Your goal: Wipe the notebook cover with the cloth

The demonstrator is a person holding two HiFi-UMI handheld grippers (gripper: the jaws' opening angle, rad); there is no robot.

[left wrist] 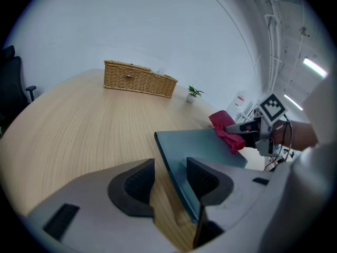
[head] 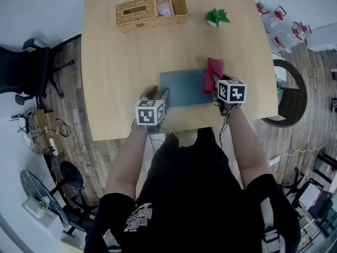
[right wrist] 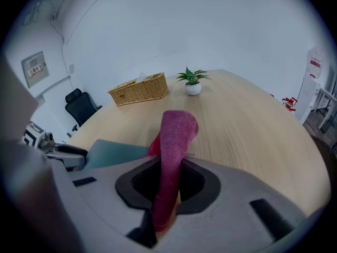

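Observation:
A grey-blue notebook (head: 181,87) (left wrist: 205,144) (right wrist: 113,152) lies flat near the front edge of the wooden table (head: 116,62). My right gripper (head: 215,87) (right wrist: 168,181) is shut on a red cloth (head: 213,71) (left wrist: 227,129) (right wrist: 176,136), which sticks up between its jaws over the notebook's right end. My left gripper (head: 157,94) (left wrist: 168,179) is open at the notebook's left end. The cover's left edge runs between its jaws, with the right jaw over the cover and the left jaw over bare wood.
A wicker basket (head: 150,12) (left wrist: 139,79) and a small potted plant (head: 216,17) (right wrist: 192,80) stand at the table's far side. A black office chair (head: 26,67) is on the floor at the left, water bottles (head: 284,28) at the right.

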